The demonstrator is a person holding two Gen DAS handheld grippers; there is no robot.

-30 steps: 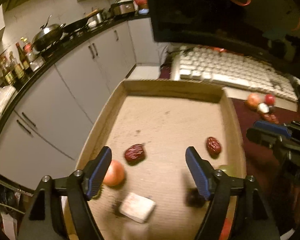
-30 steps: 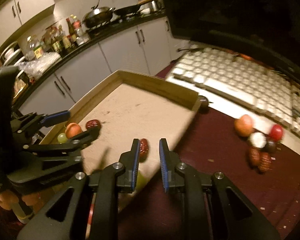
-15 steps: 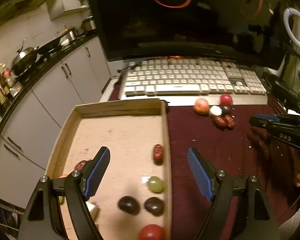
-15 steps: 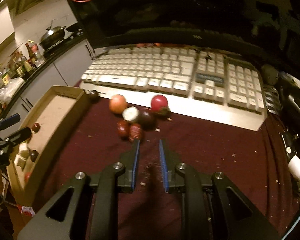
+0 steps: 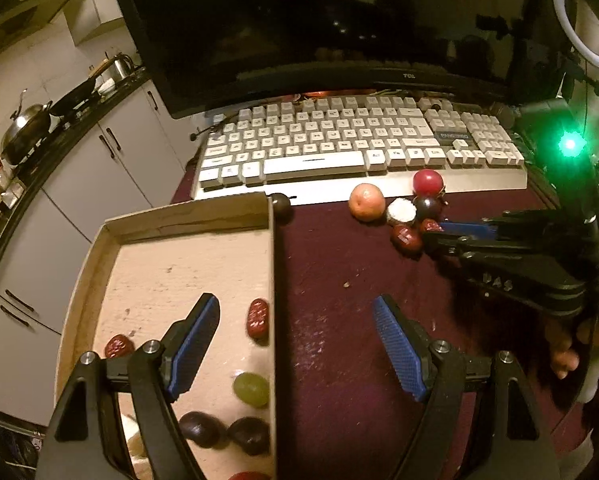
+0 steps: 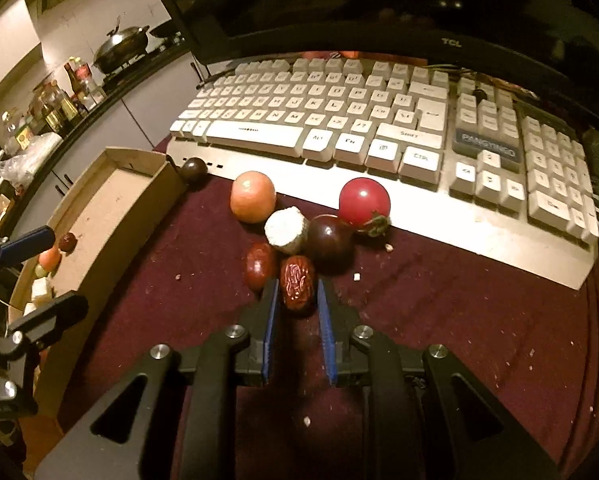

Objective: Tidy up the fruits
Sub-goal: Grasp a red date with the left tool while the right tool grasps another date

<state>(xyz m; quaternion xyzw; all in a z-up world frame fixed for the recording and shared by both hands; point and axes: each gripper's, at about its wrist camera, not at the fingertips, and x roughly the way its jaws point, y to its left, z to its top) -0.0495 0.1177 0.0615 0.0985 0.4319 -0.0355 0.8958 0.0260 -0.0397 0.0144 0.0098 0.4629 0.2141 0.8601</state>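
red date (image 6: pixel 297 285) now sits between the right gripper's (image 6: pixel 297 300) newly parted jaws.

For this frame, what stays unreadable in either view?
- Left wrist view: red fruit in the cardboard tray, cut off by the bottom edge.
- Left wrist view: right tongs hide part of one date.
- Right wrist view: whether the right tongs touch the date; narrow gaps.
- Counter bottles: too small.

Wrinkled red date (image 6: pixel 297 280), blue-lined jaws, maroon cloth (image 6: pixel 439 320)
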